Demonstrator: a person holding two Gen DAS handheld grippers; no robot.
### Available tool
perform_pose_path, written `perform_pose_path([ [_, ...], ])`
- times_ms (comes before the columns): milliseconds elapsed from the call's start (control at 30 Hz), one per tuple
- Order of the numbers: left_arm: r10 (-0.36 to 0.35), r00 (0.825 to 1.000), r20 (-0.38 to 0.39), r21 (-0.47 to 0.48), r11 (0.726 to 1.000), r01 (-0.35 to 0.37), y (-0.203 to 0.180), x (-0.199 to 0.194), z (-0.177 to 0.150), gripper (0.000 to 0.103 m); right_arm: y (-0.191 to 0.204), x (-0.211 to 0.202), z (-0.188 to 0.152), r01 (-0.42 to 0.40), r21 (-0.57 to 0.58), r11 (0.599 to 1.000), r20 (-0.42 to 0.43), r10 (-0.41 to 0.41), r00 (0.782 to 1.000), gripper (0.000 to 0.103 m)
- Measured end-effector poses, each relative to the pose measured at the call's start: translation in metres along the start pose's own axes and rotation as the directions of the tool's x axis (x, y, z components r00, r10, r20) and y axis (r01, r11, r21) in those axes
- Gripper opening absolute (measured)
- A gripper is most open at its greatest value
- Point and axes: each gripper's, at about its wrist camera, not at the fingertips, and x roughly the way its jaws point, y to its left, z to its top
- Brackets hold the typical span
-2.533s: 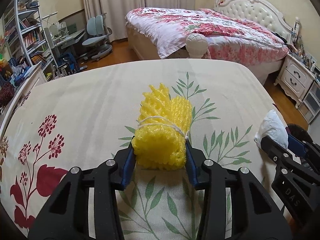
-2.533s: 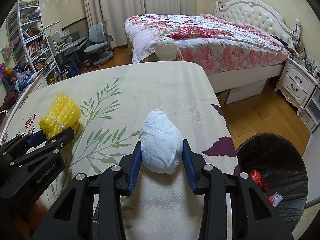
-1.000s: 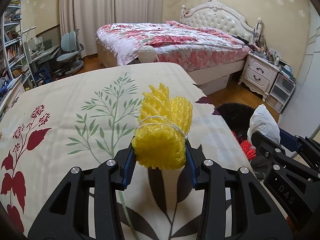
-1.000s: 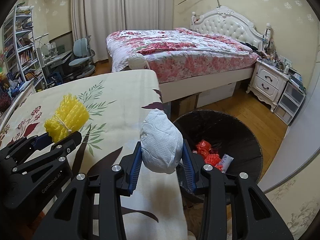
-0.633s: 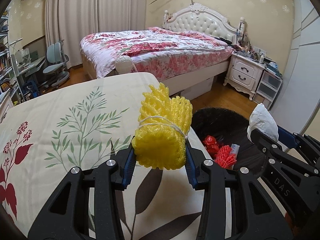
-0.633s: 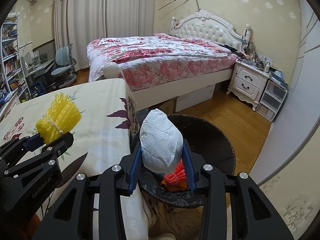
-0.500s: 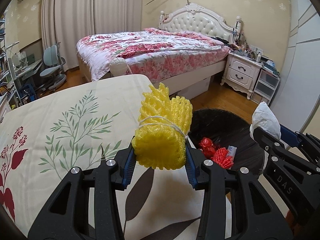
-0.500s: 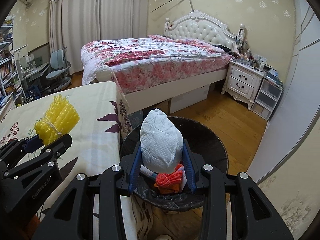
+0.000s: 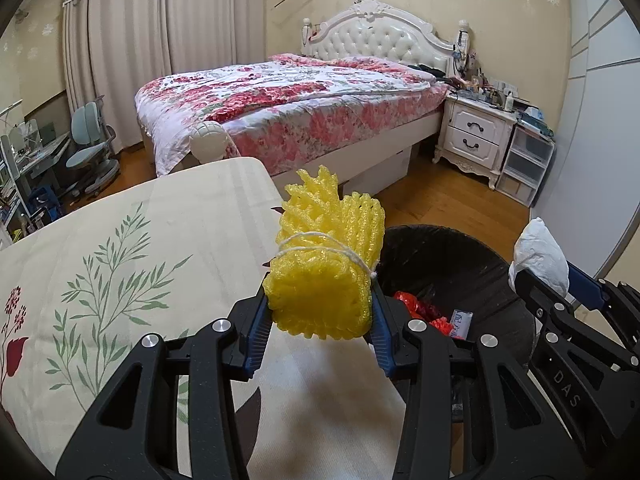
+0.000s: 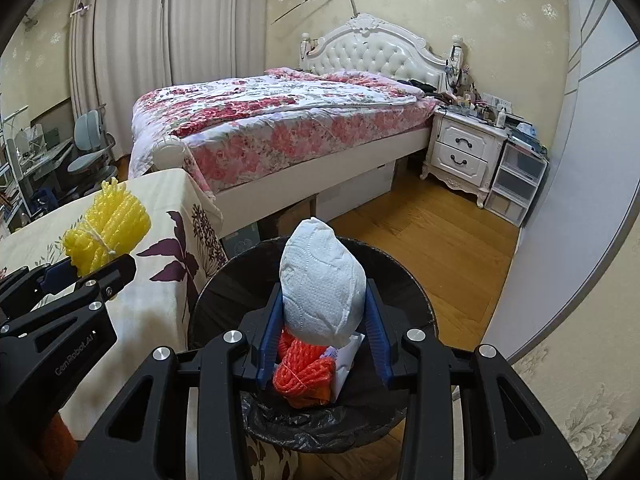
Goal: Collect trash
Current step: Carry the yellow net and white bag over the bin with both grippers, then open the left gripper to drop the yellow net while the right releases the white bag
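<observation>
My left gripper (image 9: 318, 332) is shut on a yellow foam net bundle (image 9: 326, 276) tied with white string, held above the table's right edge beside the bin. My right gripper (image 10: 322, 328) is shut on a crumpled white paper wad (image 10: 322, 294), hanging directly over the black-lined trash bin (image 10: 404, 280). Inside the bin lie an orange-red net bundle (image 10: 306, 376) and a small white packet (image 10: 348, 356). In the left wrist view the bin (image 9: 448, 260) sits to the right, with the right gripper (image 9: 540, 276) and its paper wad (image 9: 540, 256) over its far side.
The table (image 9: 140, 240) wears a cream cloth with leaf and flower prints. Behind stand a bed with a floral quilt (image 10: 280, 120), a white nightstand (image 10: 464, 152) and plastic drawers (image 10: 516, 184). Wooden floor (image 10: 440, 236) lies around the bin. A desk and chair (image 9: 88, 152) are at far left.
Both grippers have swung right, from above the table to the bin. The paper wad now hangs over the bin's opening, and the yellow bundle has reached the table edge beside it.
</observation>
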Motion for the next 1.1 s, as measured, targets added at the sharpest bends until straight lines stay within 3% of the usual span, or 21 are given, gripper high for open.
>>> perform_pose_path([
  [733, -0.005, 0.999, -0.042, 0.054, 0.999, 0.008, -0.026, 0.037, 0.014, 0.044, -0.020, 0.037, 0.008, 0.023, 0.090, 0.996, -0.049, -0.019, 0.999, 0.039],
  [1100, -0.011, 0.999, -0.049, 0.058, 0.998, 0.014, -0.027, 0.043, 0.015, 0.059, -0.025, 0.040, 0.009, 0.038, 0.104, 0.994, -0.056, -0.032, 0.998, 0.047],
])
